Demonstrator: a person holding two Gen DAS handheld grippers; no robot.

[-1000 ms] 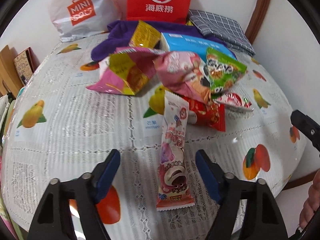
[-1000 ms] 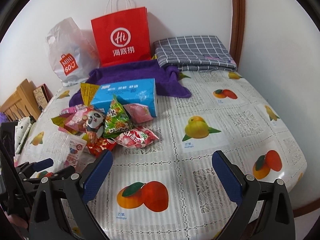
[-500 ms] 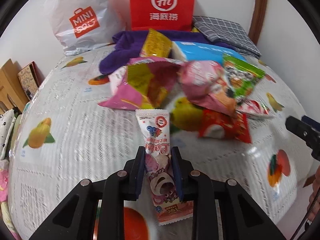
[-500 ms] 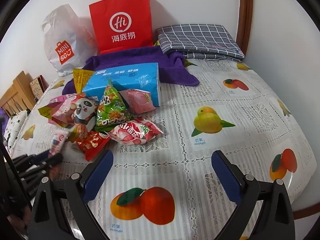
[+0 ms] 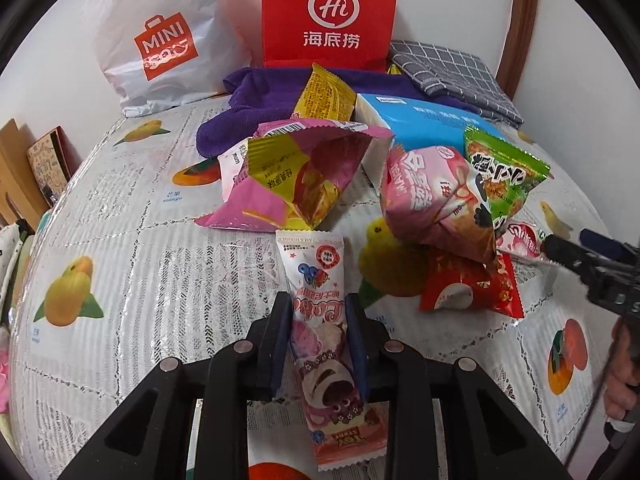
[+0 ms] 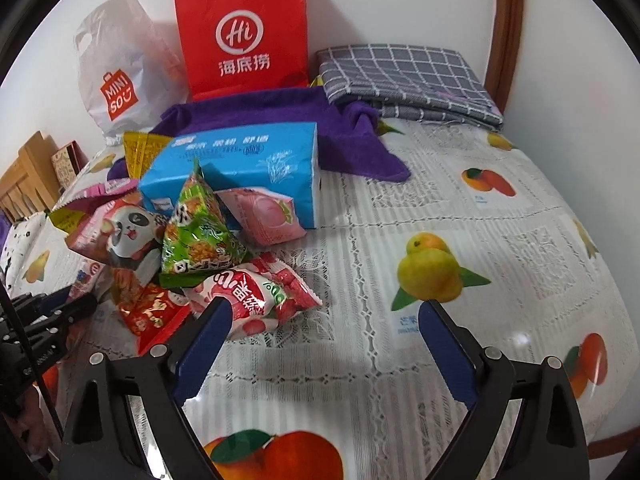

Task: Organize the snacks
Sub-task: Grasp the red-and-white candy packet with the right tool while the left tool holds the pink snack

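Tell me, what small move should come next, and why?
Probably lift the pink snack bar off the table: the left gripper is shut on it. The right gripper, jaws closing on nothing, hangs near the red-and-white packet.

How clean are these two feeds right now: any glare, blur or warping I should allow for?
Left wrist view: sharp; fisheye bows the tablecloth, corners vignetted black, slight sheen beside the long pink snack packet held in the left tongs. Right wrist view: small glare spots on the tablecloth near the right edge, mild softness on the blue tissue pack, same curvature.
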